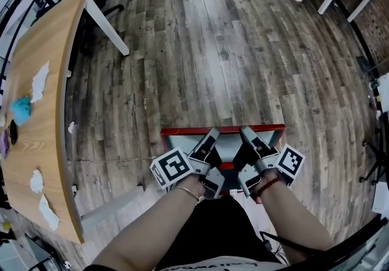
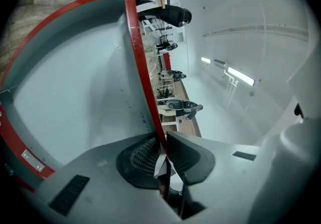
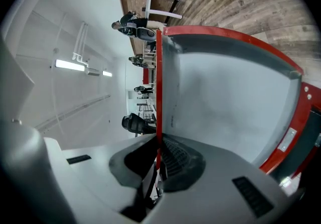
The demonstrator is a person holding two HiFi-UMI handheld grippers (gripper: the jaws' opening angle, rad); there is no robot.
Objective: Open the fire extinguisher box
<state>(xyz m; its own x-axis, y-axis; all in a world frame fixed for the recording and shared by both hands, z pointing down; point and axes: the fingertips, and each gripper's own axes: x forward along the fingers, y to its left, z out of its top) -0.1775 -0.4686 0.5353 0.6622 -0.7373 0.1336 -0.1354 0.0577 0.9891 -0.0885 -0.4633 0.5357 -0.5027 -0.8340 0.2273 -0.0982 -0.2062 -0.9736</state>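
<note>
Down in front of the person's knees, the red-framed fire extinguisher box (image 1: 182,132) sits on the wood plank floor (image 1: 213,51), well apart from the wooden worktop (image 1: 45,118) at the left. Both grippers hold the red edge (image 2: 143,67) of its pale grey door (image 2: 75,92), side by side and close together. The left gripper (image 1: 213,133) has its ribbed fingers (image 2: 140,157) clenched on that thin edge, which runs up out of the grip with the grey panel to one side. The right gripper (image 1: 246,132) clamps the same edge likewise, its fingers (image 3: 175,160) pressed against the red strip on either face.
</note>
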